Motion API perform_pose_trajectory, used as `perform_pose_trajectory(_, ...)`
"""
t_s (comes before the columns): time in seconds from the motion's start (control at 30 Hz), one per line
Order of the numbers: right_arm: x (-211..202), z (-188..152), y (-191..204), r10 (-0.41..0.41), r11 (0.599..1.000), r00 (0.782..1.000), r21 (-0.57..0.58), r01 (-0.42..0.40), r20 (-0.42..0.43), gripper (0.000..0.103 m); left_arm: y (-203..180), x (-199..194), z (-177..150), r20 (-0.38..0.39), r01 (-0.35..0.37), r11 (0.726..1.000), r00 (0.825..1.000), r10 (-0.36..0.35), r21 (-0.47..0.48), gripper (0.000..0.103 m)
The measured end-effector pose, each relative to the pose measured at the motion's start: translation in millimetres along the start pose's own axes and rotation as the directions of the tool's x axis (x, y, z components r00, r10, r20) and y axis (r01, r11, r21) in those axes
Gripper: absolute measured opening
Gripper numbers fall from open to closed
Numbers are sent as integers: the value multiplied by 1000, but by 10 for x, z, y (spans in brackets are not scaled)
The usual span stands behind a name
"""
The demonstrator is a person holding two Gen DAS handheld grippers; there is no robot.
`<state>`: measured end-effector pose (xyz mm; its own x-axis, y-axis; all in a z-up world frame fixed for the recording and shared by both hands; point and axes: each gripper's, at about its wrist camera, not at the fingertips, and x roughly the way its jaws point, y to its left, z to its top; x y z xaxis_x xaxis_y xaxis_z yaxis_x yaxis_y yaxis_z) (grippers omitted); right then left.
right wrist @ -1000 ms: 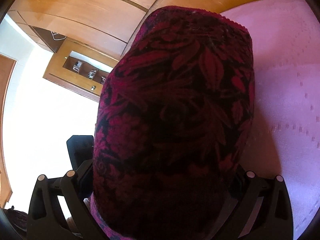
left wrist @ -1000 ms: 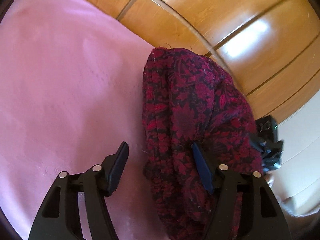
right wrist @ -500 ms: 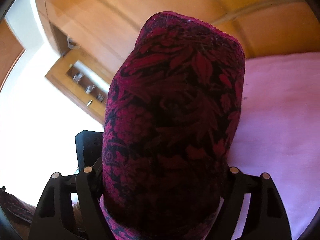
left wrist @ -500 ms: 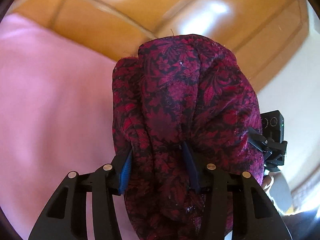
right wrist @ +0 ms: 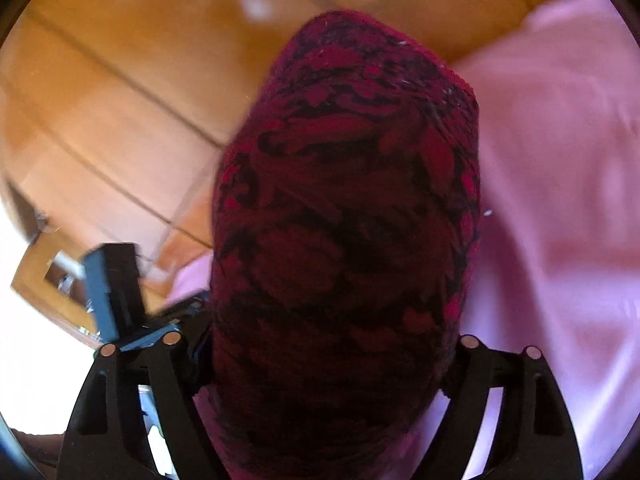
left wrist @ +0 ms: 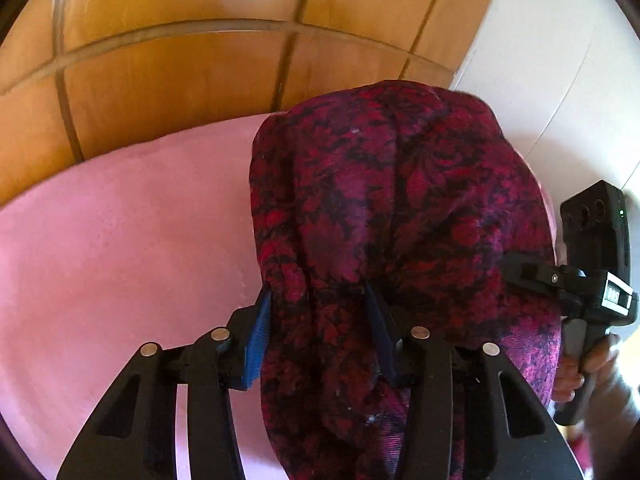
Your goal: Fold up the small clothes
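Both grippers hold one dark red floral garment [left wrist: 392,216] above pink bedding [left wrist: 120,248].
Left gripper [left wrist: 320,320] pinches a fold; right gripper [right wrist: 332,364] jaws opening, cloth filling them.

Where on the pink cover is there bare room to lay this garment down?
In the left wrist view the pink cover lies bare left of the red floral garment, up to the wooden panelling. In the right wrist view it is bare right of the garment. The middle is crowded with cloth and both grippers.
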<state>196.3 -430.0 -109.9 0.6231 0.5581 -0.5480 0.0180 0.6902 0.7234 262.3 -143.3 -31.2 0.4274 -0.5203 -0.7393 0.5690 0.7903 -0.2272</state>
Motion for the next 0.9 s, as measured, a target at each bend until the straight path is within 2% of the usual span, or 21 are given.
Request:
perform_pose_trajectory(0.07, -75, -34, -72, -2, 1000, 1000, 31, 1, 21, 92, -51, -22, 6, 12, -34, 999, 999, 34, 3, 45)
perform_pose_trajectory(0.1, -146, -36, -37, -34, 999, 999, 18, 34, 30, 93, -82, -54, -13, 21, -57, 998, 998, 57, 9, 45)
perform_pose_trajectory(0.13, -150, -37, 69, -62, 998, 997, 4, 62, 40, 93, -229, -168, -170, 32, -76, 997, 997, 75, 13, 45)
perform_pose_trajectory(0.2, -276, 25, 230, -142, 988, 984, -51, 148, 105, 92, -239, -234, -188, 51, -121, 992, 992, 119, 27, 45)
perform_pose_trajectory(0.27, -403, 31, 437, -212, 968, 964, -101, 230, 163, 83, -209, -256, -206, 59, -142, 990, 988, 140, 18, 45)
perform_pose_trajectory(0.33, -395, 77, 884, -280, 931, 933, -173, 321, 225, 65, -238, -284, -243, 58, -143, 990, 988, 143, -1, 45)
perform_pose_trajectory(0.4, -324, 79, 1149, -331, 888, 909, -242, 391, 254, 53, -169, -276, -182, 65, -164, 986, 984, 165, -11, 45)
perform_pose_trajectory(0.43, -154, -3, 1351, -360, 866, 897, -266, 424, 256, 50, -190, -286, -165, 69, -181, 983, 981, 181, -8, 45)
perform_pose_trajectory(0.5, 65, 14, 1425, -435, 816, 867, -301, 493, 241, 49, -206, -294, -120, 69, -213, 977, 975, 212, 3, 45)
perform_pose_trajectory(0.57, 174, -8, 1248, -505, 770, 835, -323, 550, 217, 49, -210, -273, -94, 67, -257, 966, 965, 255, 14, 45)
perform_pose_trajectory(0.6, 308, -11, 1220, -549, 744, 811, -326, 584, 201, 49, -188, -241, -74, 59, -266, 964, 963, 265, 12, 45)
perform_pose_trajectory(0.67, 440, 29, 1146, -569, 741, 802, -309, 596, 182, 50, -140, -143, -2, 41, -279, 960, 959, 279, 1, 45)
perform_pose_trajectory(0.7, 448, -27, 1165, -580, 727, 796, -330, 602, 175, 51, -119, -108, 10, 35, -287, 958, 957, 287, 0, 45)
perform_pose_trajectory(0.77, 477, 46, 1200, -591, 721, 790, -333, 607, 160, 52, -87, -137, -70, 38, -294, 956, 955, 294, -8, 45)
perform_pose_trajectory(0.83, 469, -7, 1235, -609, 689, 776, -377, 619, 160, 52, -37, -152, -136, 30, -267, 962, 963, 269, -55, 45)
perform_pose_trajectory(0.9, 464, -109, 1295, -621, 664, 764, -402, 631, 174, 52, -39, -178, -272, 48, -270, 961, 961, 273, -62, 45)
